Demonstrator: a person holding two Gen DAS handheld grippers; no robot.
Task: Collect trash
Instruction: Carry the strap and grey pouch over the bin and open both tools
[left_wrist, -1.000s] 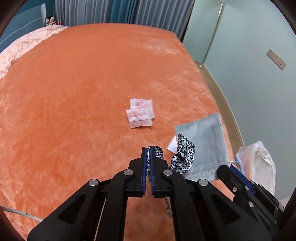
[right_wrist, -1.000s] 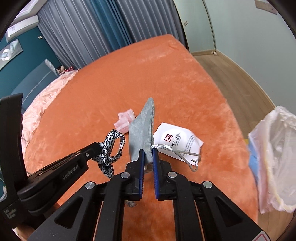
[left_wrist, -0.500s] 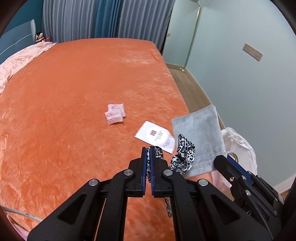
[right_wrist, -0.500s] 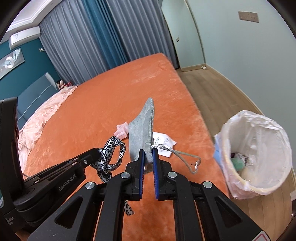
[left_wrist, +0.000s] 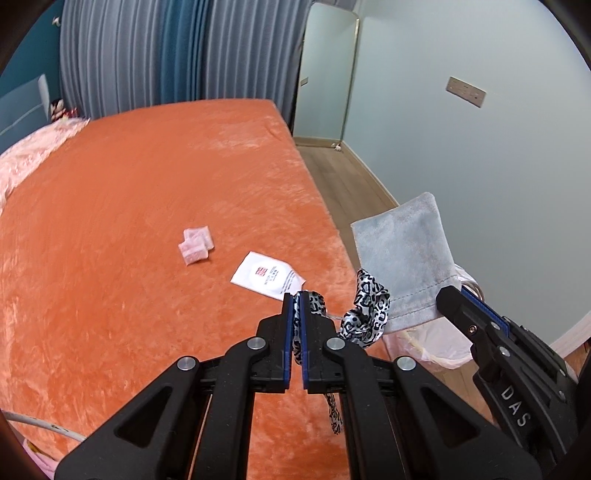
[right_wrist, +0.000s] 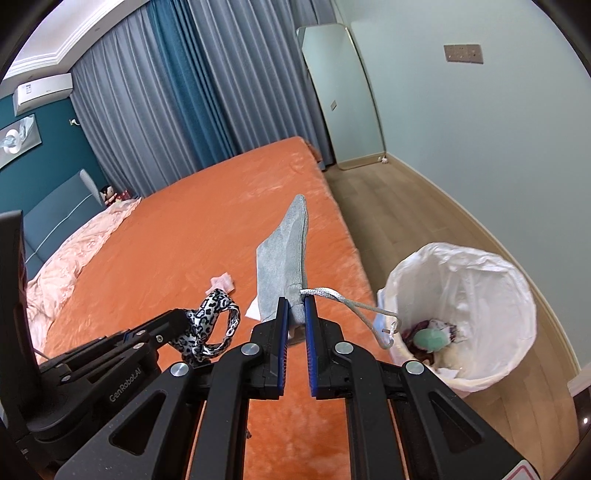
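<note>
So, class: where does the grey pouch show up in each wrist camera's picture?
Left wrist: grey pouch at right of centre, pinched by the right gripper.
Right wrist: pouch at centre, standing up from the jaws.
Shared landmark: the leopard-print ribbon beside it.

I count two tongs: my left tongs (left_wrist: 296, 295) and my right tongs (right_wrist: 294, 301). One leopard-print fabric band (left_wrist: 365, 314) and one grey drawstring pouch (left_wrist: 402, 254), with one silver cord (right_wrist: 354, 306) trailing from the pouch. On the one bed (left_wrist: 147, 221) I see one white printed packet (left_wrist: 267, 275). Beside it sits a small cluster of pink sachets (left_wrist: 195, 245); I make out two, perhaps three, overlapping, and cannot tell for sure. One waste bin (right_wrist: 458, 314) lined with one white bag stands on the floor; inside, one green rounded item (right_wrist: 434, 339) is distinct, the rest too jumbled to count. One mirror (right_wrist: 343, 96) leans against the wall.
</note>
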